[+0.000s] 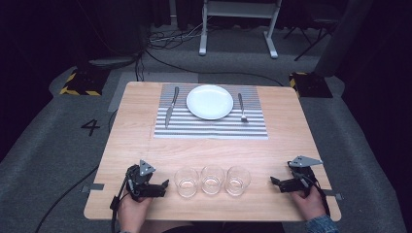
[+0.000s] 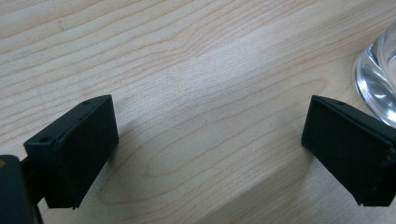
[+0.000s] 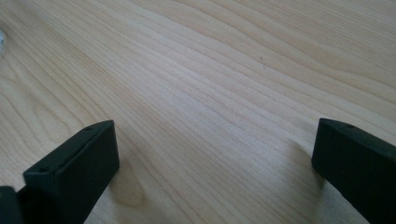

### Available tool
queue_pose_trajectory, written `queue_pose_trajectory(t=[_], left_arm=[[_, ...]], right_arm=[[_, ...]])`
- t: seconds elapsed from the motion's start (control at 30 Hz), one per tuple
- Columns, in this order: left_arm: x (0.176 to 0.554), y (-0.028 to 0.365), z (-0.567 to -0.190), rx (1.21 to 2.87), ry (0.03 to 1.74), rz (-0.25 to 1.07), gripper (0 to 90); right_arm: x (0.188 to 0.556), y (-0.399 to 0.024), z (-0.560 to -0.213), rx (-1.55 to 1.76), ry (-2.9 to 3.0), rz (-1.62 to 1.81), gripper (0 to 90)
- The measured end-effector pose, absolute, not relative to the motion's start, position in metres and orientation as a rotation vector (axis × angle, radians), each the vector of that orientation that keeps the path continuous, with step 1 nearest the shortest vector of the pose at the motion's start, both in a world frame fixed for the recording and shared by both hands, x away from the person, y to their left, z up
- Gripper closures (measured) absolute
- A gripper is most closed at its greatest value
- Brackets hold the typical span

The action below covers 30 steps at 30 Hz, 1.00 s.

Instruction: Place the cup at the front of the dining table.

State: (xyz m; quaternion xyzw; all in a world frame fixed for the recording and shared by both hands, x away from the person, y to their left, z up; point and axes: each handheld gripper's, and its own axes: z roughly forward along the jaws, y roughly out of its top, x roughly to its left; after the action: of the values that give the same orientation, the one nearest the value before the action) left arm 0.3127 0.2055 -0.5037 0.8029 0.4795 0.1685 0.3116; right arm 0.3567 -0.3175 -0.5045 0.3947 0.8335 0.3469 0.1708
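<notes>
Three clear tumblers stand in a row between the two grippers at the near edge of the wooden table [image 1: 145,141], and any coming move probably turns on which gripper is nearer which glass. The left gripper [image 1: 163,187] rests low with its jaws spread wide and empty, pointing inward at the left glass [image 1: 186,182], which stands just beside its tips; in the left gripper view that glass's thick rounded base [image 2: 378,79] shows just beyond the right-hand jaw. The right gripper [image 1: 275,182] is likewise spread and empty, aimed at the right glass [image 1: 237,180], near but a little further off. The middle glass [image 1: 212,179] sits between, almost touching its neighbours. Well beyond both grippers lies a striped placemat [image 1: 209,127] carrying a smooth white plate [image 1: 210,101], with a metal knife [image 1: 171,107] and a fork [image 1: 242,108] lying lengthwise away from the grippers
</notes>
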Motion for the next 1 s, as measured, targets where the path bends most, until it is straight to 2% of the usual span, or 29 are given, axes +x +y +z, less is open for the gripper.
queue_pose_trajectory(t=[0.4, 0.47, 0.53, 0.87, 1.0], left_arm=[[0.311, 0.205, -0.503, 2.111, 1.265, 0.443, 5.3], [0.309, 0.206, -0.502, 2.116, 1.26, 0.441, 8.4], [0.307, 0.207, -0.499, 2.123, 1.252, 0.428, 16.3], [0.285, 0.208, -0.477, 2.098, 1.212, 0.358, 16.2], [0.271, 0.206, -0.466, 2.075, 1.159, 0.315, 20.7]], right_arm=[[0.357, -0.318, -0.504, 1.12, 2.367, 0.986, 0.7], [0.357, -0.318, -0.504, 1.121, 2.367, 0.986, 0.7], [0.357, -0.318, -0.504, 1.12, 2.367, 0.986, 0.8], [0.357, -0.318, -0.504, 1.121, 2.366, 0.985, 0.8], [0.357, -0.318, -0.504, 1.122, 2.366, 0.985, 0.8]])
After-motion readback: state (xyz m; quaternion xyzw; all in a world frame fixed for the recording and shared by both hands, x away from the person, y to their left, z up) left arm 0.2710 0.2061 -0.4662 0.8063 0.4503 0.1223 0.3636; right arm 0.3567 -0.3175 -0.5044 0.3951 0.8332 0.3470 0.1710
